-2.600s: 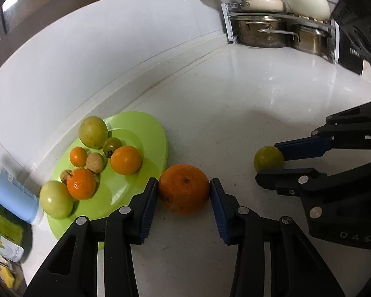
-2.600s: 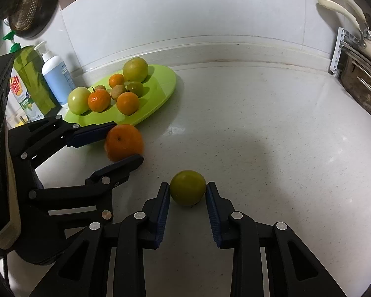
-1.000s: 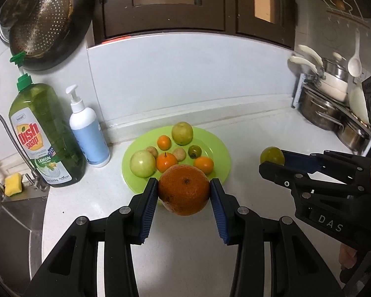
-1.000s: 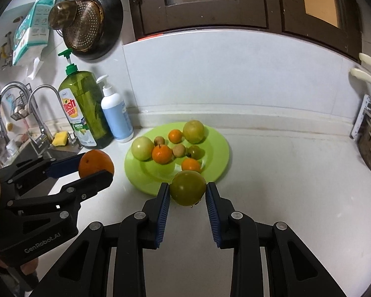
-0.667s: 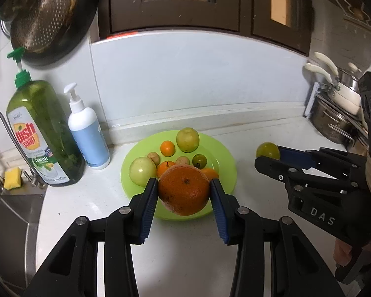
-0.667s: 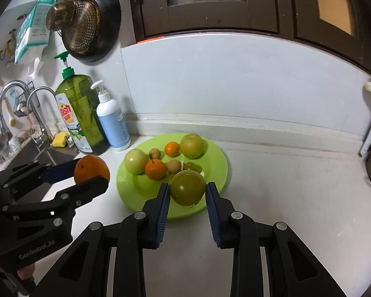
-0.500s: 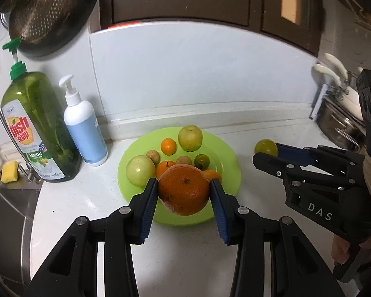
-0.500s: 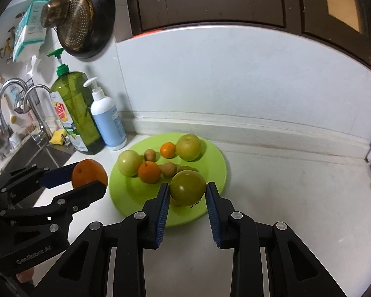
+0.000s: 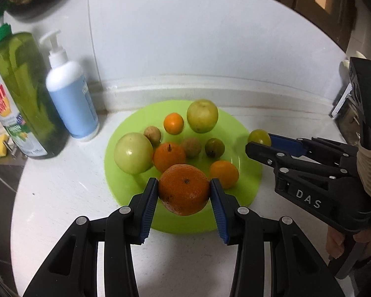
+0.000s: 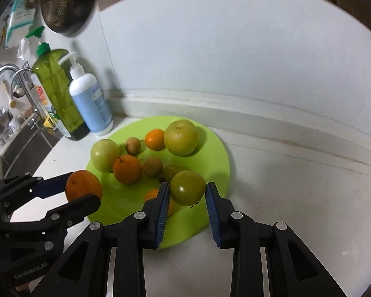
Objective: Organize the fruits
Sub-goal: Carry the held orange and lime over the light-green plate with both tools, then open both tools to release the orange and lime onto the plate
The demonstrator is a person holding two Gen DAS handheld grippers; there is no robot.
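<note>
- Lime-green plastic plate point(image 9: 126, 193) sits on the white bench point(image 9: 61, 198) at the back wall, holding two pale green apple-like fruits, three small oranges, two brown longan-like fruits and one small dark-green fruit.
- Your left gripper point(image 9: 184, 194) pinches a large orange point(image 9: 183, 189) between its blue pads, hanging above the plate's near rim; in the right wrist view the same orange point(image 10: 83, 185) sits at the plate's left edge.
- Your right gripper point(image 10: 187, 193) is clamped on a green tomato-like fruit point(image 10: 188, 187), poised over the plate's near-right part; from the left wrist view that fruit point(image 9: 259, 137) shows just past the plate's right rim.
- Risk one: round fruit set on a shallow plate may roll. A release from height near the rim could send either piece off onto the bench.
- Risk two: free space is tight. The small orange point(image 9: 223, 174) lies just behind your large orange, so lowering there may knock it into its neighbours.
- Risk three: both grippers close on the same plate from opposite sides; lowering together invites a clash of fingers over the middle.
- Risk four: the pump bottle point(image 9: 70, 99) and the dish soap bottle point(image 9: 19, 94) stand just left of the plate, within reach of a wide left swing.
</note>
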